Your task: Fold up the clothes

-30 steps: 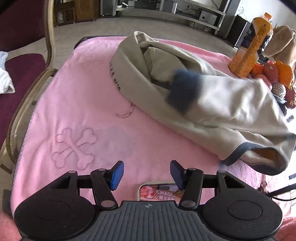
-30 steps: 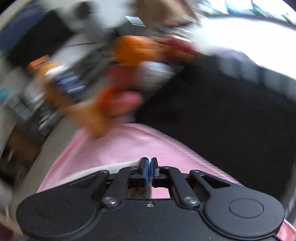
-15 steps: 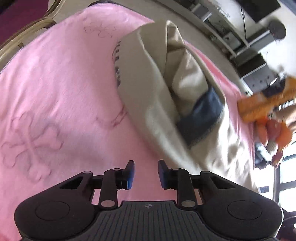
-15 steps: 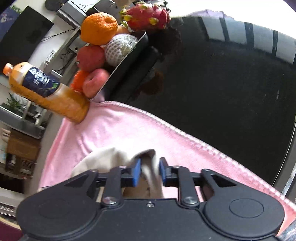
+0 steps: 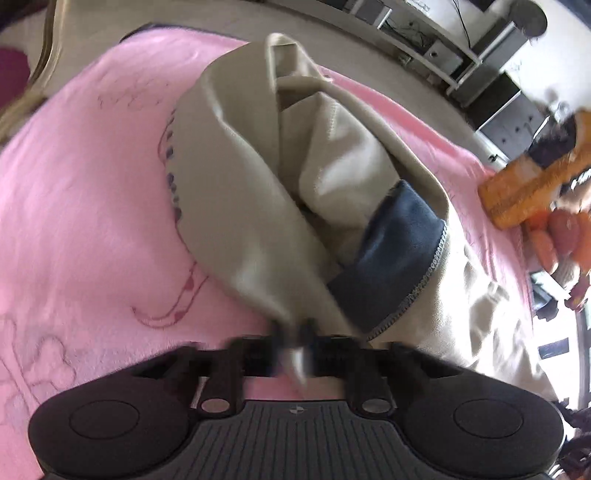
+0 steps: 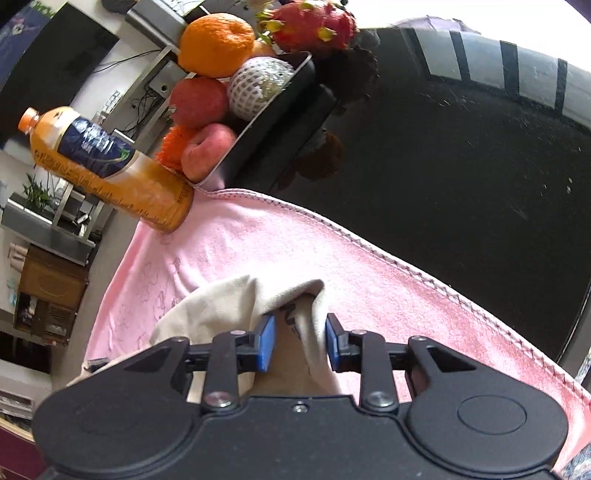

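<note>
Pink blanket (image 5: 96, 221) covers the work surface, embossed with bone and line motifs; its stitched hem (image 6: 369, 247) runs from 10 o'clock to 4 o'clock in the right wrist view, bordering a glossy black tabletop (image 6: 461, 166).

Nearest, at 6 o'clock in the left wrist view, the left gripper (image 5: 293, 343) is closed, jaws together on a fold of the beige garment (image 5: 236, 206); this area is motion-blurred. At 6 o'clock in the right wrist view, the right gripper (image 6: 297, 341) stands partly apart, a hanging edge of the same garment between its blue pads (image 6: 266, 343), touching the right-hand pad only.

Mid-distance: the garment lies crumpled across the blanket centre, dark blue cuff (image 5: 391, 258) at 3 o'clock of its mass.

Farther: an orange drink bottle (image 6: 107, 166) stands at 10 o'clock on the blanket's edge, beside a black tray (image 6: 266, 110) of fruit at 12 o'clock.

Background: grey shelving (image 5: 443, 48) at 1 o'clock, tiled floor (image 5: 207, 14), a chair frame (image 5: 44, 62) at 10 o'clock.
</note>
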